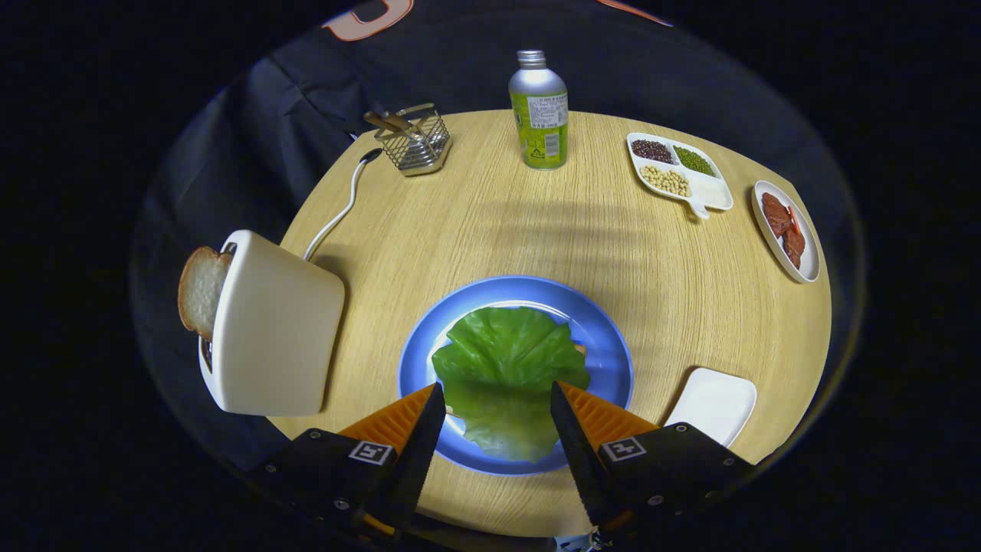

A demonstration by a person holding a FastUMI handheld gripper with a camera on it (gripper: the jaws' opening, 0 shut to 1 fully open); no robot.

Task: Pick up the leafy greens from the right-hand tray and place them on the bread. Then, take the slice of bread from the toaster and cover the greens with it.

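A green lettuce leaf (502,364) lies spread on the blue plate (605,337), covering the bread beneath it; only a sliver of crust peeks out at the leaf's right edge. My gripper (497,402) hangs open above the near half of the leaf, one finger on each side, neither touching it. To the left stands a white toaster (272,330) with a slice of bread (201,290) sticking out of its slot. An empty white tray (713,402) sits just right of the plate.
At the table's far side stand a green-labelled bottle (540,111), a wire basket (414,142) and a divided dish of beans (678,172). A white dish of red meat slices (785,228) lies at the far right. The toaster's white cord (345,207) runs back toward the basket.
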